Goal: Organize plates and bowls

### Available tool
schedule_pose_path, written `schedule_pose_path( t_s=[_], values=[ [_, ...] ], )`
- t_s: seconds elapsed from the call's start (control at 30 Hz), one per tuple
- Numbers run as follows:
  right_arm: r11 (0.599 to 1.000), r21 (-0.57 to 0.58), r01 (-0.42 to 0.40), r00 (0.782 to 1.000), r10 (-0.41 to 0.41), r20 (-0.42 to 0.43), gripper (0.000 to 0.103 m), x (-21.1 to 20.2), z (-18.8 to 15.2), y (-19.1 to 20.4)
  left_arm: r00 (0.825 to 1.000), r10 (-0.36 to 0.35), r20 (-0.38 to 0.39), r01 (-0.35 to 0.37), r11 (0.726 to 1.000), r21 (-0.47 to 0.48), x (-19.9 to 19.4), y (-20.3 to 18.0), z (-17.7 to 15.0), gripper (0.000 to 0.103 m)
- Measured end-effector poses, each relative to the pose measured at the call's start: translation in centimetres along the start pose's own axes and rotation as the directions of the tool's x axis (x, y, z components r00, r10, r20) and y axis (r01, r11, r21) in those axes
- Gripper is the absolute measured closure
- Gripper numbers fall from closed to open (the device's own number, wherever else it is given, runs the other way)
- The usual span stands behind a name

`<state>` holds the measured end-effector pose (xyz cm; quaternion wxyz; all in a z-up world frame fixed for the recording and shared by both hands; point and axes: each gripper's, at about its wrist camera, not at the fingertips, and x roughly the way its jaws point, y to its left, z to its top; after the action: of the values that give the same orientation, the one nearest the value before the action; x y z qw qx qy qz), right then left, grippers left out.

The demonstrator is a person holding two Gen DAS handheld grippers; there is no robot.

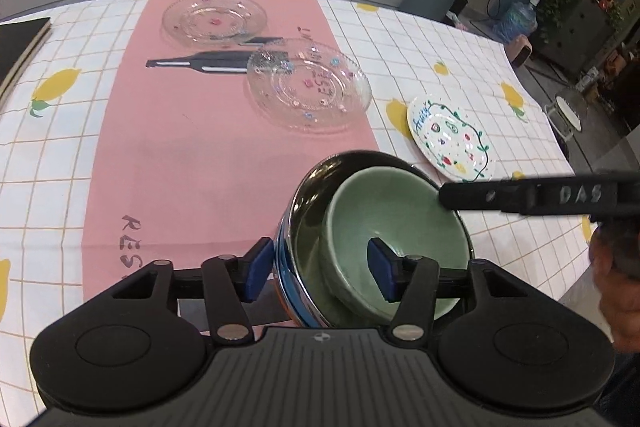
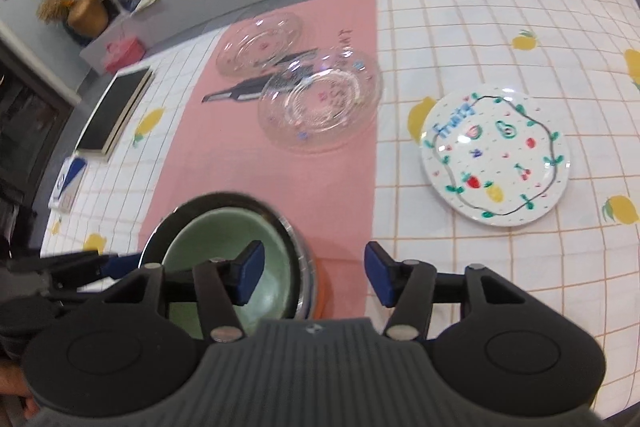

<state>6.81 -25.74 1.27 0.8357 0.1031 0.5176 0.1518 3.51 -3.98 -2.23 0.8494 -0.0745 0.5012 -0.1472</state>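
The green bowl [image 1: 384, 227] sits inside a bigger shiny metal bowl [image 1: 298, 223], and both stand on the pink cloth [image 1: 192, 147] right in front of the left tongs [image 1: 320, 269]. The left tongs are wide apart — one blue pad is outside the metal bowl's wall and the other is down inside the green bowl, so the near walls of both bowls are between them, not squeezed. The right tongs [image 2: 315, 277] are wide apart too and hold nothing; their left pad hangs over the green bowl [image 2: 224, 247] and their right pad is over the worktop [image 2: 480, 27] beside the bowls. A finger of the right tongs [image 1: 520, 195] reaches across the far rim of the green bowl in the left view. Farther out from the tongs lie two clear glass plates [image 1: 308, 87] [image 1: 214, 19], one nearer and one at the back. Off to the right of the tongs lies a white plate with painted fruit [image 2: 496, 157] on the checked cloth — well apart from the bowls. A dark book [image 2: 116, 107] lies far left.
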Motion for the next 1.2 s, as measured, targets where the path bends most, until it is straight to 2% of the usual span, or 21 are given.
schedule_pose_path(
  t_s=[0.27,0.3,0.33,0.73,0.83,0.87,0.93,1.07,1.2],
  values=[
    [0.999,-0.053,0.007,0.993,-0.013,-0.115,0.048,3.4,-1.4,1.2,0.999,0.014,-0.04,-0.015,1.0,-0.003,1.3,0.0,-0.2,0.044],
    [0.999,-0.053,-0.004,0.991,-0.003,-0.133,0.05,3.8,-1.7,1.4,0.999,0.02,-0.048,-0.02,1.0,0.003,1.4,0.0,-0.2,0.045],
    [0.998,-0.053,-0.017,0.988,0.009,-0.156,0.062,4.3,-1.9,1.6,0.998,0.018,-0.052,-0.018,1.0,0.006,1.4,0.0,-0.3,0.045],
    [0.995,-0.084,-0.06,0.979,0.043,-0.2,0.067,4.5,-3.0,3.0,0.996,0.031,-0.089,-0.028,0.999,0.034,0.4,0.7,-1.2,0.045],
    [0.994,-0.084,-0.064,0.979,0.047,-0.199,0.064,4.5,-3.0,2.9,0.996,0.052,-0.078,-0.049,0.998,0.04,0.0,1.0,-0.9,0.043],
    [0.995,-0.086,-0.057,0.98,0.039,-0.195,0.055,4.4,-2.9,2.9,0.996,0.064,-0.069,-0.062,0.997,0.036,-0.3,1.2,-0.7,0.042],
    [0.996,-0.081,-0.046,0.984,0.031,-0.173,0.044,3.9,-2.4,2.5,0.995,0.087,-0.042,-0.086,0.996,0.019,-1.1,1.5,-0.1,0.037],
    [0.995,-0.027,-0.1,0.99,0.097,-0.1,0.044,1.3,-1.0,1.2,0.998,0.057,0.012,-0.057,0.998,-0.024,-2.8,2.1,1.4,0.036],
    [0.99,0.021,-0.137,0.99,0.138,-0.03,0.043,-0.9,0.1,-0.2,0.998,0.043,0.055,-0.042,0.999,-0.023,-4.0,1.3,3.3,0.036]
  ],
)
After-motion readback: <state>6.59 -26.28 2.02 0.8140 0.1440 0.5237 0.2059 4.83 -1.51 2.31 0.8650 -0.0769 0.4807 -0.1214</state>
